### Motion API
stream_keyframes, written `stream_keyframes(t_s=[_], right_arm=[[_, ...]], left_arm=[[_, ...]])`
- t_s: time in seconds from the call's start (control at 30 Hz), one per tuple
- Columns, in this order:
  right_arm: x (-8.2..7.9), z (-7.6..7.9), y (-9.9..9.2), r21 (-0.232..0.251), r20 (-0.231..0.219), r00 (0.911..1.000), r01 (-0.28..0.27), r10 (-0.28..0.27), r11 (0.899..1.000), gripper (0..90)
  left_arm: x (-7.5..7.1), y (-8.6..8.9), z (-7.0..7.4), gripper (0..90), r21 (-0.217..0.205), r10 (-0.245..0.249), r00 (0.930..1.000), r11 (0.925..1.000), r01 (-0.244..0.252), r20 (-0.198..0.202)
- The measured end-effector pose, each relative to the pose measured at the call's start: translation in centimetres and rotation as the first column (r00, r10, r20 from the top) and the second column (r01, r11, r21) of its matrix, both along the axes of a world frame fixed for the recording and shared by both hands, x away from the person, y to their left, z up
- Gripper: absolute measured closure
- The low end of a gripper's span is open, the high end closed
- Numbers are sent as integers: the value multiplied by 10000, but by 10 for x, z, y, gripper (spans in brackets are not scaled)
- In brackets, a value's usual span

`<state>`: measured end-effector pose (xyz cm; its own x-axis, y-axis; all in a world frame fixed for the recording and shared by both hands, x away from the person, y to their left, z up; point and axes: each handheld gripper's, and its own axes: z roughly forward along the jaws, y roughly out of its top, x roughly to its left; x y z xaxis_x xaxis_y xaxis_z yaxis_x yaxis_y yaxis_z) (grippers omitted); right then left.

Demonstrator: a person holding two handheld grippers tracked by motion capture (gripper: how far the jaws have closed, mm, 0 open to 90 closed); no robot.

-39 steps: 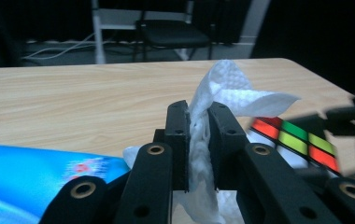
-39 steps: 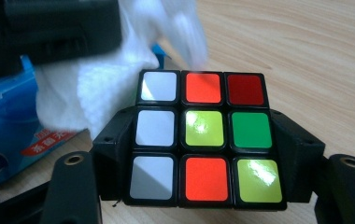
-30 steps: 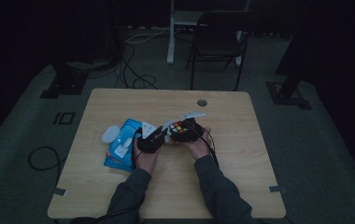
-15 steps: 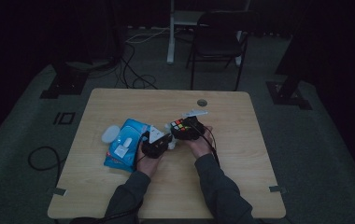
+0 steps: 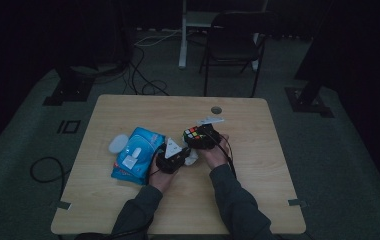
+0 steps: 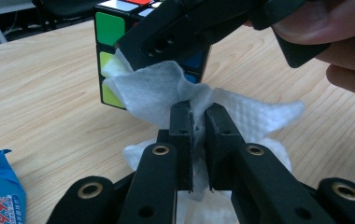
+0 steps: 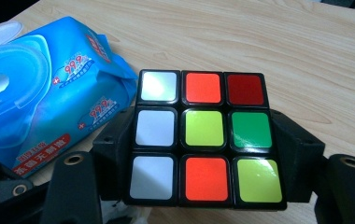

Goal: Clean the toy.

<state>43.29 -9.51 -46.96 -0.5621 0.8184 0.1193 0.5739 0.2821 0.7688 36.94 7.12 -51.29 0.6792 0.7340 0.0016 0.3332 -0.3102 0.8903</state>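
the worktop (image 5: 128,210) carries everything, and the work sits near its middle, a little toward the person's edge. largest on it is the blue pack of wet wipes (image 5: 137,156), lying left of centre with its flip lid (image 5: 118,144) swung open toward the left edge, so the drawing of a wipe looks already done. next in size is the rubik's cube (image 7: 203,137), held up just right of the pack: the right gripper (image 5: 204,137) has its jaws clamped on two opposite sides of the cube, one against the white column and one against the green-and-yellow column, with the face of white, red, orange, yellow-green and green stickers turned to its own camera. smallest is the white wet wipe (image 6: 166,91). the left gripper (image 6: 198,116) has its jaws pressed nearly together with a bunched fold of the wipe pinched between them; they have just been closing on it. the wipe's free end lies against the lower corner of the cube's green-and-yellow side, beside the right gripper's jaw, while the rest of the wipe trails down to the worktop below. as a judgement, the cleaning has only reached first contact: cube gripped, wipe gripped and brought to it, while rubbing over this side, turning the cube to the other faces and setting things down all remain.
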Motion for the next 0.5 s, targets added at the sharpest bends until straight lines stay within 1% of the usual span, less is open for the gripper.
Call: stream_keyframes(t_s=[0.13,0.23,0.4,0.5], right_arm=[[-1,-1,1,-58,-18,10000,-61,61,10000,340],[-2,-1,2,-114,-8,9999,-138,138,9998,340],[-3,-2,5,-142,-11,9997,-252,252,9996,340],[-3,-2,7,-191,7,9993,-380,380,9991,340]], left_arm=[[3,4,1,840,41,245,9997,9997,-245,-29],[7,7,2,841,-21,439,9990,9990,-440,-71],[17,17,4,841,-52,830,9960,9965,-833,-322],[19,21,5,842,-160,964,9948,9952,-970,-340]])
